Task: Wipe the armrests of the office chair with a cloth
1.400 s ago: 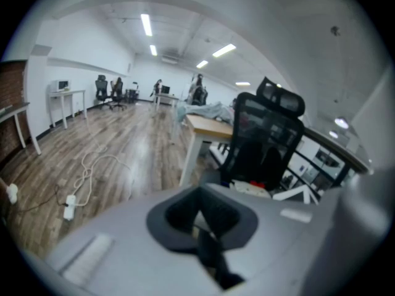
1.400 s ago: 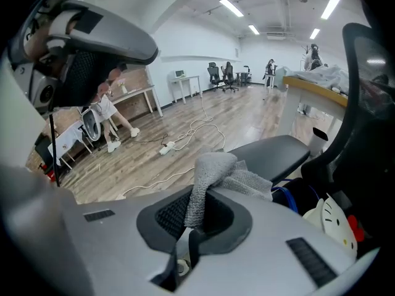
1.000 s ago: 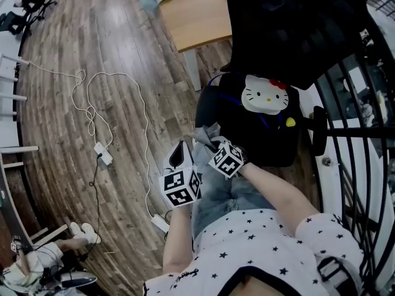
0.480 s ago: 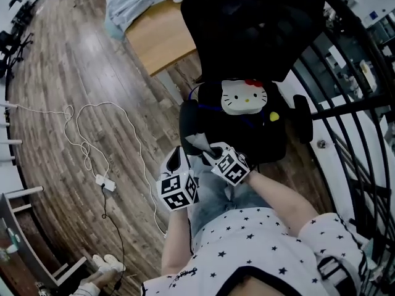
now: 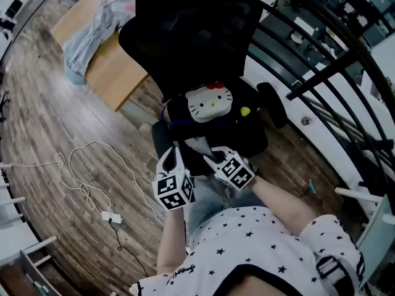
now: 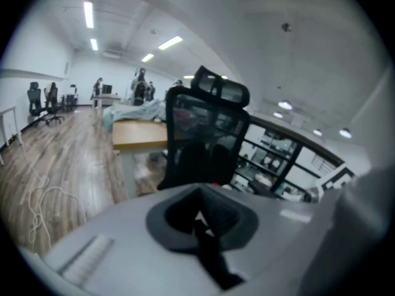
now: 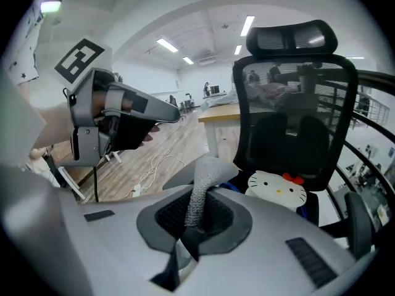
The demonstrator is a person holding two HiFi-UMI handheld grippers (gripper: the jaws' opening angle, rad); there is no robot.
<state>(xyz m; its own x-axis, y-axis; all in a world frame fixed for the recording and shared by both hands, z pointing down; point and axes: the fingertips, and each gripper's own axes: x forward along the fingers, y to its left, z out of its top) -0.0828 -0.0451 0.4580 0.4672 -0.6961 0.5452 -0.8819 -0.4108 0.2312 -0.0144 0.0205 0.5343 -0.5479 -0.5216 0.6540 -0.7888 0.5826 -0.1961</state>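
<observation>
Several loops of white cable [image 5: 86,171] at far left on the plank floor [image 5: 37,103], running to a small white power block. Further in, a wooden table [image 5: 114,73] with a pale heap of fabric [image 5: 92,32] on its top. Next, near the middle of the head view, the left gripper [image 5: 174,160] with its marker cube toward the camera; in the left gripper view the same left gripper [image 6: 200,224] with jaws pressed together and nothing between them, aimed at the chair's mesh back. Just to its right, close but apart, the right gripper [image 5: 208,159] – jaws pinching a grey cloth [image 5: 197,143], which bunches up at the front edge of the seat. In the right gripper view, the right gripper [image 7: 188,242] clamped on the lower end of the cloth [image 7: 200,193], the rest standing upright out of the jaws and flopping over at the top. Contact between cloth and chair impossible to judge. Beyond both grippers, the black office chair [image 5: 191,36], with a white cat-face cushion [image 5: 210,103] on the seat against the backrest. One armrest [image 5: 160,134] near the left gripper, the other armrest [image 5: 271,103] on the far side – well apart from the cloth. At far right, a black metal railing [image 5: 327,73].
</observation>
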